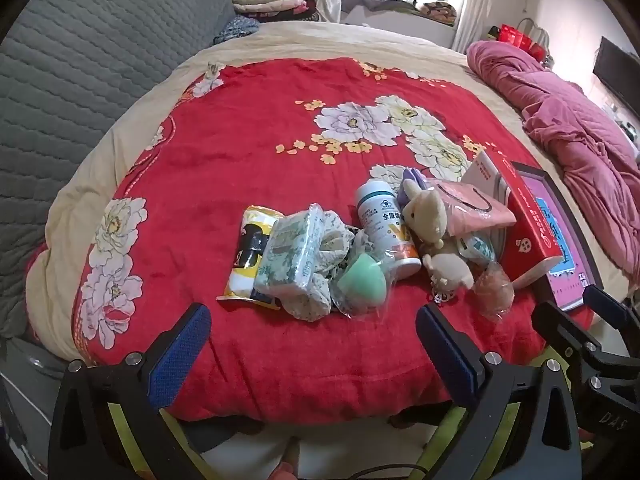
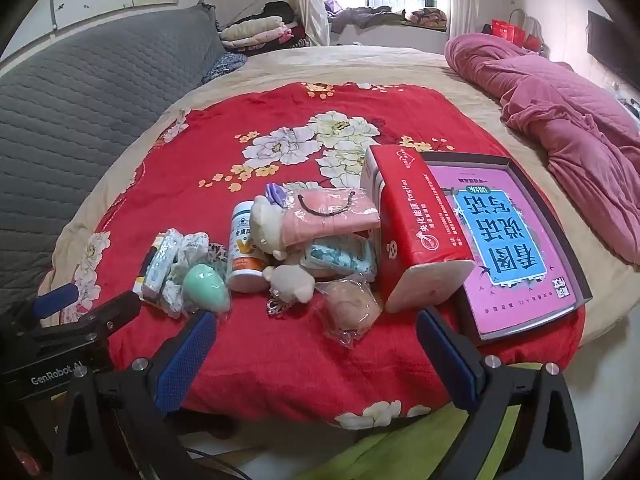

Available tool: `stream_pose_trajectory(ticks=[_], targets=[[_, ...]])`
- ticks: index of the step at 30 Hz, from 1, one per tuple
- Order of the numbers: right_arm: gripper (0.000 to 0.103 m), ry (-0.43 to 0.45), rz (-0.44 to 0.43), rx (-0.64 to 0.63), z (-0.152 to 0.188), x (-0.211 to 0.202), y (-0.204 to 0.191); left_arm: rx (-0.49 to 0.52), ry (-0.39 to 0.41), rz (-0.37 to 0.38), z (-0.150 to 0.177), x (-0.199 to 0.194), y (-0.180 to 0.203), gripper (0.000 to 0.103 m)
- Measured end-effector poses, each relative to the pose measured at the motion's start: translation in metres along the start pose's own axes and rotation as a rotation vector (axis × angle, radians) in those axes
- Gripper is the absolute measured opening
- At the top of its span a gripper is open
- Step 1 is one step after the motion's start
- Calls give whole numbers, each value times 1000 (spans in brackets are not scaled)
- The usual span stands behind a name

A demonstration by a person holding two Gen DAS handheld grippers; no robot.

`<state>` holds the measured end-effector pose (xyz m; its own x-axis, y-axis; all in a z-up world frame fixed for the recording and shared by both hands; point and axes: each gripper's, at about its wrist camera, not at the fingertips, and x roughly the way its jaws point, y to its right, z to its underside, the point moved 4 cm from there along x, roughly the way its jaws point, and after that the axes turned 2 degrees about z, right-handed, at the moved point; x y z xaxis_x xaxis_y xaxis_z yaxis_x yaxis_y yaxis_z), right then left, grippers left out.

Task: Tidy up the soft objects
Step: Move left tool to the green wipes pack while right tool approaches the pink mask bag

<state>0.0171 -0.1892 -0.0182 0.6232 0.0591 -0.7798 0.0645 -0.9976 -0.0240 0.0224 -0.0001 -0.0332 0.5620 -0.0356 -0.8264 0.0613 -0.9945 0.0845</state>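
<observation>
Both tools, left tool (image 1: 313, 344) and right tool (image 2: 316, 350), hang wide open and empty over the red blanket (image 2: 280, 360). You've got the soft stuff piled just left of the red tissue box (image 2: 412, 228); I'd grab the green sponge (image 2: 208, 288) first, gently.

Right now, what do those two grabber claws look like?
Both are black frames with silver bolts. The left gripper and right gripper each have two fingers with bumpy blue pads. The left gripper's body says "GenRobot.AI" in white. Yellow-green parts show behind the frames, and a thin black cable runs underneath.
</observation>
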Motion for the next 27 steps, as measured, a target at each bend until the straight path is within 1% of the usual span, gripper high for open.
stream_pose_trajectory(ticks=[11, 27], targets=[[101, 1, 16, -3, 2, 0, 2, 2, 1, 2, 1, 1, 0, 102], [101, -7, 9, 11, 2, 1, 5, -3, -12, 14, 1, 0, 0, 102]])
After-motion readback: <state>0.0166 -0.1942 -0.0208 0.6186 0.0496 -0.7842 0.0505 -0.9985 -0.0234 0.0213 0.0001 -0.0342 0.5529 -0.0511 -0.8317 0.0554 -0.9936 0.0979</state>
